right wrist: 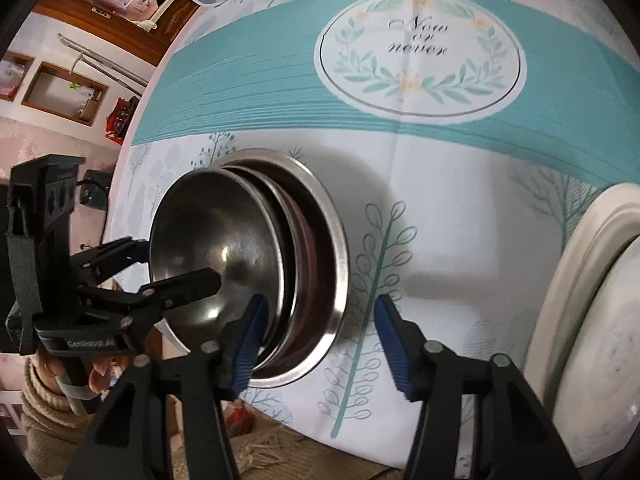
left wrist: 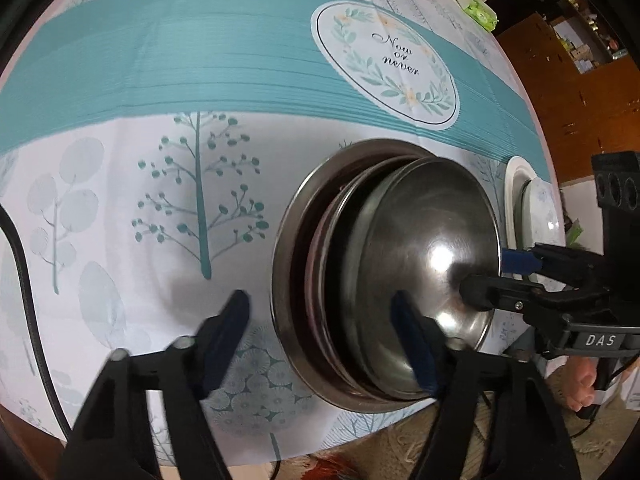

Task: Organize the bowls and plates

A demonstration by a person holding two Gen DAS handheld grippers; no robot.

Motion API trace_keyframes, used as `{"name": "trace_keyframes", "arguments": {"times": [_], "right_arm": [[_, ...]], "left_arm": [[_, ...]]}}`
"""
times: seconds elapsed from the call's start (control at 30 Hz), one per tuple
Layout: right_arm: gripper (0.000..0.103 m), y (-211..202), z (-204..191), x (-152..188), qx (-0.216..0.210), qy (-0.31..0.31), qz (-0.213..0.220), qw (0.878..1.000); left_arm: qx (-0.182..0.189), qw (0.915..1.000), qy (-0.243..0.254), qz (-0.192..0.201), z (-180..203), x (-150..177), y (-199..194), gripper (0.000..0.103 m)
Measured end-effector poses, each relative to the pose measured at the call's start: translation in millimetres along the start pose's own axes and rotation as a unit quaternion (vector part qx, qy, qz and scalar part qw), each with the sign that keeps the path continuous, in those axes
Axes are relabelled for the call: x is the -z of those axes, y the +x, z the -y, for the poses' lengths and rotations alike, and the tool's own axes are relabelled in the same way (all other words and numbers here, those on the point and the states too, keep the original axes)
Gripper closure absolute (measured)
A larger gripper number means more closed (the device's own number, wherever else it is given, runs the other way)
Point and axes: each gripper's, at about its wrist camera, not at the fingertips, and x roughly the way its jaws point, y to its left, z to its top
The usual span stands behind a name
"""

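Note:
A stack of steel plates and bowls (left wrist: 320, 280) lies on the printed tablecloth; it also shows in the right wrist view (right wrist: 320, 264). A small steel bowl (left wrist: 424, 256) is on top of it, tilted, also in the right wrist view (right wrist: 216, 240). My left gripper (left wrist: 320, 312) is open beside the stack; seen from the right wrist view (right wrist: 176, 264), one finger is inside the bowl and one outside its rim. My right gripper (right wrist: 320, 340) is open by the stack's right rim; seen from the left wrist view (left wrist: 500, 276), it straddles the bowl's right rim.
A stack of white plates (right wrist: 592, 320) stands to the right of the steel stack, also at the right in the left wrist view (left wrist: 536, 208). The table's front edge (left wrist: 360, 440) is close, with a rug below. A green packet (left wrist: 478, 10) lies at the far corner.

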Motion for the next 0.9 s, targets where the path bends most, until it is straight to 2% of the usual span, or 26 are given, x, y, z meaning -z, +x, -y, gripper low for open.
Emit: {"name": "trace_keyframes", "arguments": {"times": [0.03, 0.13, 0.27, 0.57, 0.9], "right_arm": [[0.056, 0, 0, 1, -0.003, -0.001, -0.001, 1.0], [0.065, 1, -2, 2, -0.015, -0.002, -0.004, 1.0], [0.066, 1, -2, 2, -0.017, 0.0, -0.001, 1.0], [0.068, -1, -3, 3, -0.026, -0.002, -0.002, 1.0], [0.068, -48, -12, 5, -0.026, -0.029, 0.049, 0.998]], "left_arm": [[0.005, 1.0, -0.003, -0.003, -1, 0, 1, 0.049], [0.016, 0.9998, -0.01, -0.006, -3, 1, 4, 0.052], [0.03, 0.9995, -0.014, -0.003, -1, 1, 6, 0.061], [0.01, 0.9993, -0.035, 0.004, 3, 8, -2, 0.062], [-0.006, 0.9989, -0.005, 0.046, 37, 16, -48, 0.062]]}}
